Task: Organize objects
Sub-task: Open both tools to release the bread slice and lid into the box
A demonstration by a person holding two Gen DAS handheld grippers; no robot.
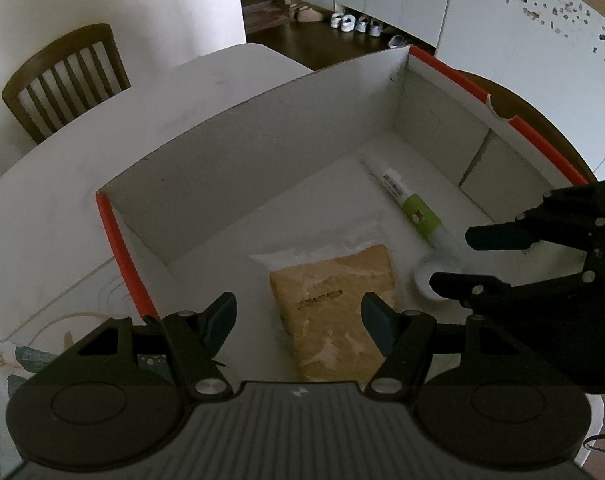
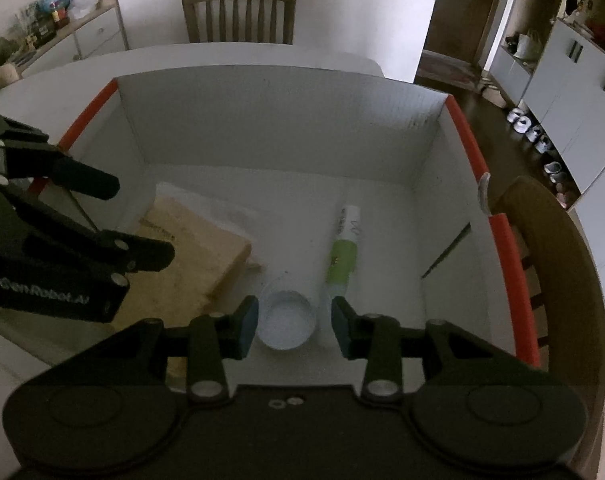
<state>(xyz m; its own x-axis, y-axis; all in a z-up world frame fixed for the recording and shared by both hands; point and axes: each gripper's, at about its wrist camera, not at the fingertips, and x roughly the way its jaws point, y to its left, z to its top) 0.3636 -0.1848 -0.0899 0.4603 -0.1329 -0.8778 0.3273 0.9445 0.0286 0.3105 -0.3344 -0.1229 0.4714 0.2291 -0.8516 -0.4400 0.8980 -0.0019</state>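
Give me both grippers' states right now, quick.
Left gripper: open, holding nothing, above the tan packet in the box.
Right gripper: open, holding nothing, jaws either side of the white cap.

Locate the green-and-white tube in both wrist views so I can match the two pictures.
Left wrist view: the green-and-white tube lies right of centre on the box floor, running diagonally toward the right tool.
Right wrist view: the tube lies right of centre, nearly upright in the picture, just above the right tool.
Shared landmark: the round white lid beside the tube's lower end.
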